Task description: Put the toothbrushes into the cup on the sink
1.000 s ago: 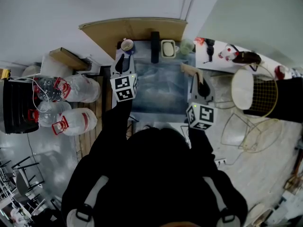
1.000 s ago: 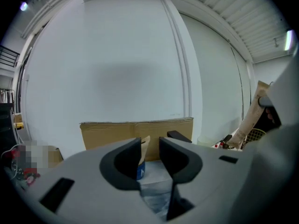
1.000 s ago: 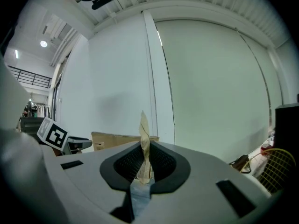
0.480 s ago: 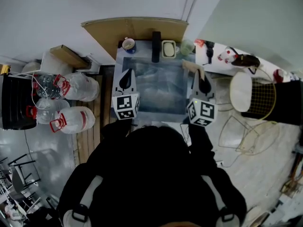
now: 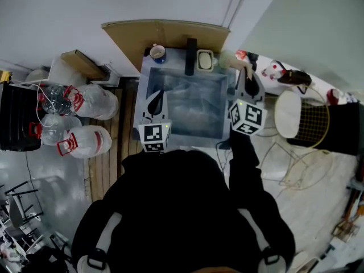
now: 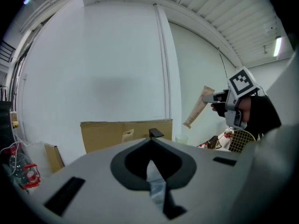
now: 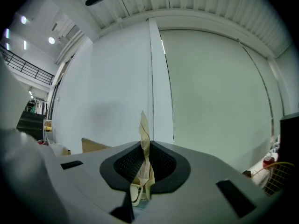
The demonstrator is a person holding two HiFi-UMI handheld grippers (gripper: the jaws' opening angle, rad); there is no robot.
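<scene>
- Left gripper (image 5: 157,94) is closed tight now with nothing between its jaws. It has pulled back from the mug (image 5: 157,52) on the sink's (image 5: 193,107) back ledge to the near-left rim.
- Right gripper (image 5: 248,75) clamps a paper-wrapped toothbrush (image 7: 144,139), which sticks up between the jaws.
- That gripper has swung from the basin's right edge toward the back-right corner.

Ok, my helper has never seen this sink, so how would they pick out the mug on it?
Start at the metal sink in front of the cardboard sheet leaning on the wall. On its back ledge, the mug is the leftmost item, left of the black tap. It alone is blue outside, unlike the white rectangular dish and the pale see-through cup further right.
</scene>
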